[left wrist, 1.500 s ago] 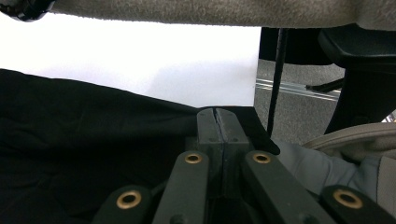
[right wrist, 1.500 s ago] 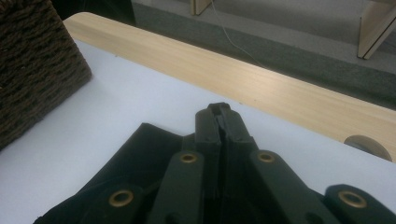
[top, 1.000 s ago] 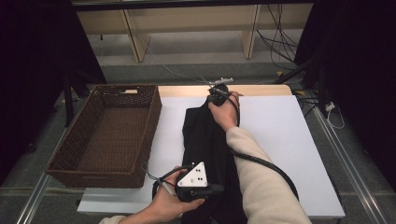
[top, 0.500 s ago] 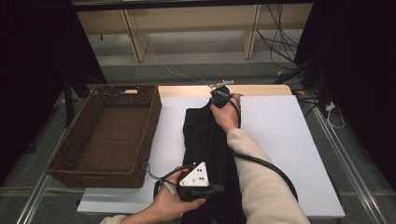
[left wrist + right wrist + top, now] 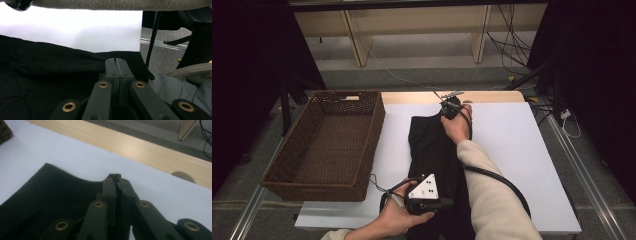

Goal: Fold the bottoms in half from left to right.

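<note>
A black garment [image 5: 432, 150] lies lengthwise down the middle of the white table [image 5: 512, 150], its near end hanging over the front edge. My right gripper [image 5: 448, 112] is at the garment's far edge. In the right gripper view the right gripper [image 5: 115, 176] has its jaws almost together, pinching a sliver of black cloth [image 5: 50, 200] at the tips; they have just been opening a little. My left gripper [image 5: 446, 203] lies at the near end, pointing right. In the left gripper view the left gripper [image 5: 115, 60] is shut, with a ridge of the cloth [image 5: 50, 65] drawn up to its tips.
A brown wicker basket [image 5: 373, 132] stands on the table's left side, with nothing in it. A bare wooden strip [image 5: 412, 96] runs along the far edge, seen also as the strip [image 5: 150, 147]. A black cable [image 5: 502, 182] trails from the right gripper along the forearm.
The right hand has sunk slightly toward the table at the garment's far edge. The left hand and the garment have stayed in place.
</note>
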`<state>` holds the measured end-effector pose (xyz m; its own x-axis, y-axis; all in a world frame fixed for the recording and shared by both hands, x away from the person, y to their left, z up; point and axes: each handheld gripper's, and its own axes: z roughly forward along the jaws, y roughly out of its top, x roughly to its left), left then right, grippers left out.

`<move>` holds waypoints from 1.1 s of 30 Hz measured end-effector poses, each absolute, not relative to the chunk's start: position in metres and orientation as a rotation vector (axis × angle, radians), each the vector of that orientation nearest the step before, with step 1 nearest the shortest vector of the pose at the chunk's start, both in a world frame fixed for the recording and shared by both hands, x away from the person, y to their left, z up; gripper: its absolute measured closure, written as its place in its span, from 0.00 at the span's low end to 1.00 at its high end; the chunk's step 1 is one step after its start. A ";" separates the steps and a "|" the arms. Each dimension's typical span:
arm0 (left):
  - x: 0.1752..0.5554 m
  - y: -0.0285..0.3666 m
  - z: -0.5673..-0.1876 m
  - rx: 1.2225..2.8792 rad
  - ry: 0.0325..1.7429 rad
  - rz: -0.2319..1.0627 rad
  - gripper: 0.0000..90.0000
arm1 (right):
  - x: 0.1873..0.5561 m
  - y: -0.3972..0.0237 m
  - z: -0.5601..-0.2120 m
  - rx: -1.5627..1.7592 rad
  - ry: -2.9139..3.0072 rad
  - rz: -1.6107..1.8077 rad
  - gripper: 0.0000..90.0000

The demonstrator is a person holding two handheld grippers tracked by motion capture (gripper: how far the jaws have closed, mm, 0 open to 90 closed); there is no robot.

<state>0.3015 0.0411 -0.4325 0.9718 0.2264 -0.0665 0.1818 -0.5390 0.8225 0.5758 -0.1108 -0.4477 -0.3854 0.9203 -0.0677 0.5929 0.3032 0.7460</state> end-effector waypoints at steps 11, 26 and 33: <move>0.305 0.033 -0.441 2.171 0.292 0.033 0.99 | 0.571 -0.122 -0.453 1.370 2.099 0.849 0.78; 0.307 0.027 -0.446 2.178 0.306 0.017 0.99 | 0.526 -0.146 -0.455 1.428 2.217 0.854 0.70; 0.307 0.026 -0.447 2.178 0.309 0.016 0.99 | 0.502 -0.153 -0.458 1.454 2.266 0.879 0.68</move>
